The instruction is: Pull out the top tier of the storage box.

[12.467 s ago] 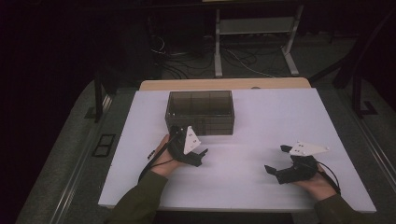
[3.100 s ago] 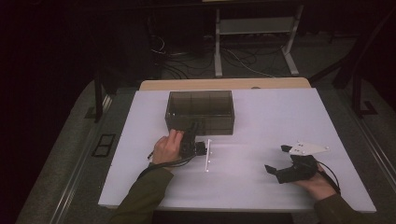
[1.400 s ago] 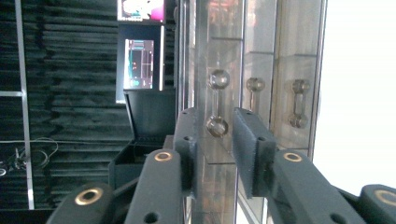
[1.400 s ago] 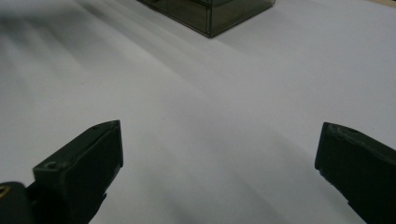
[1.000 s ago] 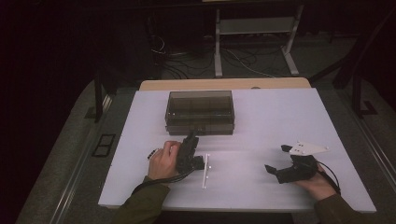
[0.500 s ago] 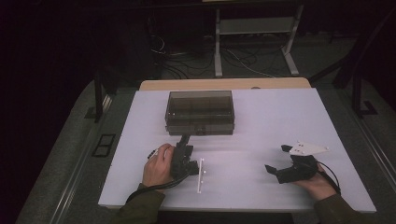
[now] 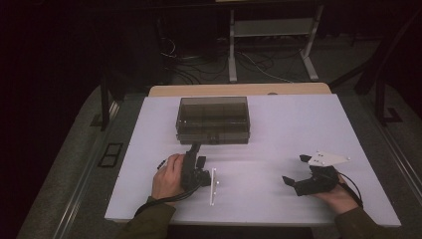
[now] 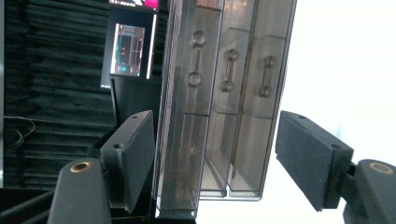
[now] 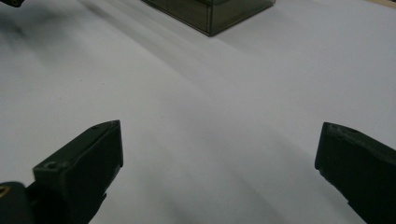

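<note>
Now the left gripper (image 7: 195, 158) fingers (image 8: 130, 154) have just been opening, empty.

The high view is dim and grainy; only the white table top (image 7: 278, 129) catches light, with a faint violet cast, while the floor and room around it sink almost to black; the smoked plastic box (image 7: 213, 119) shows no strong glare and shadows under it are soft. In the left gripper view the table behind that box (image 8: 219, 93) is blown out to pure white; the box walls are sharp. The right gripper view is darker, slightly soft; blurred grey streaks cross the table.
</note>
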`<state>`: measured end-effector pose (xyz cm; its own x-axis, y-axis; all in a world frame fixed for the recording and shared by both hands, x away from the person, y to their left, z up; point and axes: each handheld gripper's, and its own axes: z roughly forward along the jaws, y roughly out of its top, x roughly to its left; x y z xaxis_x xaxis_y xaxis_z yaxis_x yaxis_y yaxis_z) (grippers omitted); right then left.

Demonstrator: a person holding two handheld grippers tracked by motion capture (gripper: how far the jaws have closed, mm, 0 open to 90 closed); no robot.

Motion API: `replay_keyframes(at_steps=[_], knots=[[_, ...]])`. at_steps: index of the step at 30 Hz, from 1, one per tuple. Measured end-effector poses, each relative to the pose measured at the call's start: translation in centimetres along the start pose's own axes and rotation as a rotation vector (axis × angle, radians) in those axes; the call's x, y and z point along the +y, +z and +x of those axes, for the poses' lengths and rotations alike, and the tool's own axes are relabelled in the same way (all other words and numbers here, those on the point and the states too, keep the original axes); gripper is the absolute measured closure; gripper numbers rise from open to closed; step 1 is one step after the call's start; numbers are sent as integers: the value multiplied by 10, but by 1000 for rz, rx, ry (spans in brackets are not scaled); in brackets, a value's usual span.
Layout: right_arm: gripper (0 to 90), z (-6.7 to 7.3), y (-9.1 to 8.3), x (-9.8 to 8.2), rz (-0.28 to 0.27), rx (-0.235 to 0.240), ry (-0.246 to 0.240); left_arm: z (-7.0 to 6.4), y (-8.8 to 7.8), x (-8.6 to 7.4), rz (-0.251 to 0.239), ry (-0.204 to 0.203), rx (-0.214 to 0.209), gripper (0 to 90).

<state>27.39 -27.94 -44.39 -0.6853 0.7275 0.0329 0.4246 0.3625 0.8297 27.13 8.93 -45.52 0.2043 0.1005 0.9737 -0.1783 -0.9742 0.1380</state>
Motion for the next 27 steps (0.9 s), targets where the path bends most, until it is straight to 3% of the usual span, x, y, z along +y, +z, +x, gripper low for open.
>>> replay_keyframes(at_steps=[4, 7, 12, 13, 17, 19, 20, 22, 26, 27], knots=[[6, 0, 0, 0, 1, -1, -1, -1, 1, 1, 0, -22, -20, 248], [6, 0, 0, 0, 1, -2, -2, -1, 2, 1, -7, -66, -36, 222], [5, 0, 1, 0, 1, -1, -4, 0, 2, 2, -6, -92, -57, 206], [5, 0, 1, 0, 1, -1, -5, -1, 3, 1, -9, -128, -60, 201], [5, 0, 1, 0, -1, 1, -4, 3, 3, 0, -7, -174, -75, 177], [5, 0, 1, 0, 0, 1, -4, 3, 3, -1, -14, -221, -90, 174], [5, 0, 1, 0, 0, 1, -4, 5, 3, -2, -12, -218, -96, 167], [5, 0, 1, 0, 1, 0, -5, 6, 4, -3, -27, -282, -120, 164], [6, 0, 1, 0, 2, 0, -4, 8, 4, -5, -36, -345, -138, 152], [5, 0, 1, 0, 1, 0, -6, 10, 4, -5, -37, -343, -146, 150]])
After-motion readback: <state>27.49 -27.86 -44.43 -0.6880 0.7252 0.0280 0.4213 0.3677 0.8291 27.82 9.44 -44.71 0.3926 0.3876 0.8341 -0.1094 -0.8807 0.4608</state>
